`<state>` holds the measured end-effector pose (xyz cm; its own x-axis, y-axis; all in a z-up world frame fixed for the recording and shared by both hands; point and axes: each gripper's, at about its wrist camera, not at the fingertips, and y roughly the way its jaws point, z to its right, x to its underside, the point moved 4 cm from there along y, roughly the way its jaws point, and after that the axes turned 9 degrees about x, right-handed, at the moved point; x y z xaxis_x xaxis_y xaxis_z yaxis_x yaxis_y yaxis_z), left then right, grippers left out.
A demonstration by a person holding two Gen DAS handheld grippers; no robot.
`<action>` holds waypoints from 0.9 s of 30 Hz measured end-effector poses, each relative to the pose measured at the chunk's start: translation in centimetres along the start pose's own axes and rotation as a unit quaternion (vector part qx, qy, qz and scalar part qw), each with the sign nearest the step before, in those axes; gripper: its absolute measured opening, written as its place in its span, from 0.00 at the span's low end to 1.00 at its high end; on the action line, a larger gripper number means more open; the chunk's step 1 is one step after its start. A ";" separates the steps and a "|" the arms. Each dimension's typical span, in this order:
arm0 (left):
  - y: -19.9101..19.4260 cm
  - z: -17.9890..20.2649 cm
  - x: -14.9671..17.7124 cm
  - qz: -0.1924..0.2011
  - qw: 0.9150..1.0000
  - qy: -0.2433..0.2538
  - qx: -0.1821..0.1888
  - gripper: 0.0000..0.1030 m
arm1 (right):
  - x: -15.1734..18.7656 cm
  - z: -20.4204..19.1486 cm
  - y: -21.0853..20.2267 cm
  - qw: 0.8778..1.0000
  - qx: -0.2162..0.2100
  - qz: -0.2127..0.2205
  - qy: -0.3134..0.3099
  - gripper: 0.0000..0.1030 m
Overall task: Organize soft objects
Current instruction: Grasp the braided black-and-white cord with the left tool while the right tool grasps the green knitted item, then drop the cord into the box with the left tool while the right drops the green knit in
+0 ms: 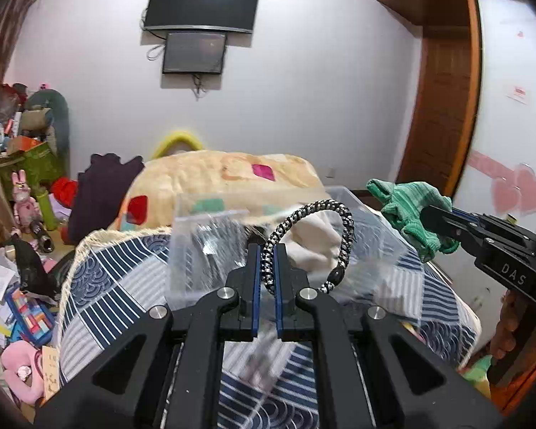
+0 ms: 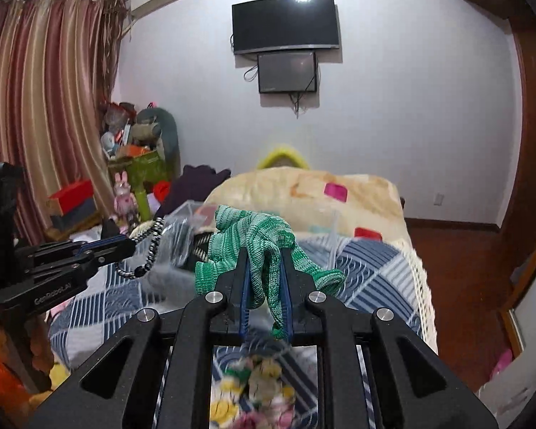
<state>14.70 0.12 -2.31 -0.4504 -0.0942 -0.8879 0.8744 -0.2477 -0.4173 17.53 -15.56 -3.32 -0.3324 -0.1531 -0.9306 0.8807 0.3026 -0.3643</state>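
Observation:
My left gripper (image 1: 267, 250) is shut on a black-and-white braided cord loop (image 1: 343, 228), held above a clear plastic box (image 1: 185, 250) on the bed. It also shows at the left of the right wrist view (image 2: 116, 241) with the cord (image 2: 150, 250) dangling. My right gripper (image 2: 264, 257) is shut on a green knitted cloth (image 2: 253, 239), held above the bed. In the left wrist view it (image 1: 428, 214) comes in from the right with the cloth (image 1: 407, 207) beside the box. White fabric (image 1: 314, 243) lies inside the box.
The bed has a blue-and-white patterned cover (image 1: 114, 286) and a cream blanket (image 1: 225, 171) behind the box. Toys and clutter (image 1: 21, 268) lie on the floor at left. A wooden wardrobe (image 1: 443, 114) stands at right. A floral soft item (image 2: 257, 386) lies below my right gripper.

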 end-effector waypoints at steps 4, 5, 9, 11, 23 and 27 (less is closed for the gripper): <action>1.2 -0.9 -0.5 0.000 1.000 -0.012 -0.019 0.05 | -0.9 -0.2 2.0 1.000 0.010 -0.003 0.006 0.13; 1.6 -1.1 -0.5 -0.002 1.000 -0.015 -0.022 0.05 | -1.1 -0.2 2.6 1.000 0.009 -0.007 0.009 0.13; 3.1 -2.2 -0.4 -0.012 0.999 -0.025 -0.037 0.05 | -0.8 -0.7 4.6 0.999 0.014 -0.028 0.004 0.13; 3.7 -2.4 -0.2 -0.017 0.999 -0.023 -0.045 0.05 | -0.3 -1.0 5.5 0.999 0.021 -0.041 -0.004 0.13; 6.9 -3.4 1.5 -0.049 0.996 -0.003 -0.080 0.05 | 1.4 -0.6 5.6 0.997 0.019 -0.074 -0.020 0.38; 7.1 -2.6 1.8 -0.053 0.995 0.018 -0.082 0.05 | 1.5 0.0 4.3 0.997 0.022 -0.064 -0.025 0.46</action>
<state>20.57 0.72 -7.42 -0.5368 -0.0398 -0.8428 0.8418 -0.0924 -0.5318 20.78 -14.46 -6.23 -0.4273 -0.2341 -0.8733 0.8465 0.2357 -0.4774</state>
